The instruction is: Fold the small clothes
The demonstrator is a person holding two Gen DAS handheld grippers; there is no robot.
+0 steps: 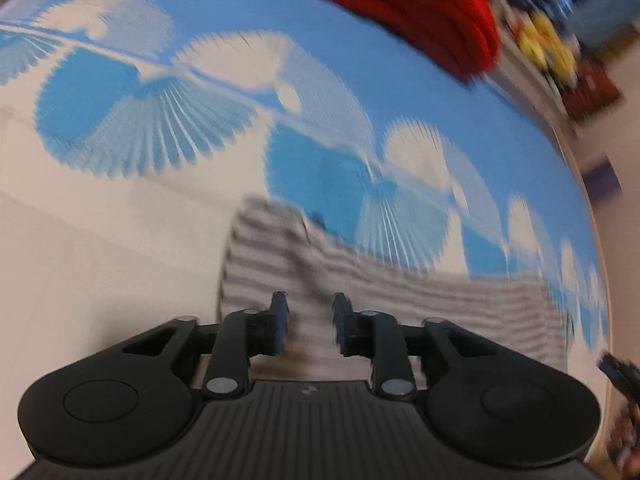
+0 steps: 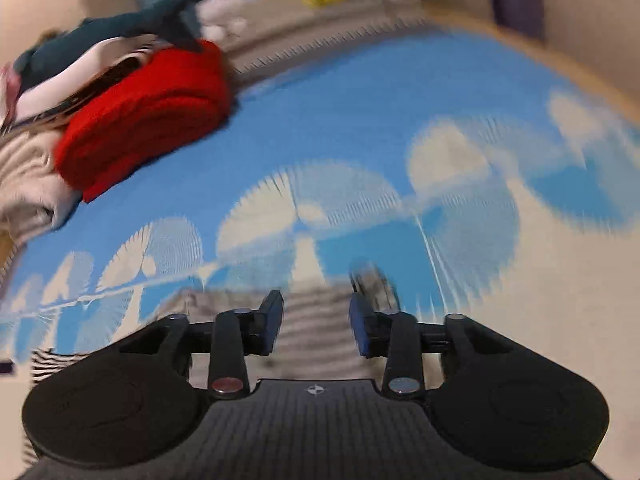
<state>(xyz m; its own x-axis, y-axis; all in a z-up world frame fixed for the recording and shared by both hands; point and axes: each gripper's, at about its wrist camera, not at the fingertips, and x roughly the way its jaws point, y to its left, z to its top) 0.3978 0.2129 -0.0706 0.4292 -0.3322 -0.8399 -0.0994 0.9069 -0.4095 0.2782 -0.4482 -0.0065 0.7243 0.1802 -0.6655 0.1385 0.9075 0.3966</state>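
Striped garment point(image 1: 360, 292) lies flat on the blue-and-white patterned counter point(image 1: 320, 20), below both tongs — left tongs point(image 1: 310, 330) and right tongs point(image 2: 316, 326) released, nothing gripped. Red folded piece point(image 2: 140, 120) already stacked; the striped one looks only part folded.

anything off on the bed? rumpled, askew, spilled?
Nothing spilled or damaged. The striped garment lies on the blue-and-white cover, one edge bunched. The red folded piece sits beside a loose clothes pile. Motion blur hides detail.
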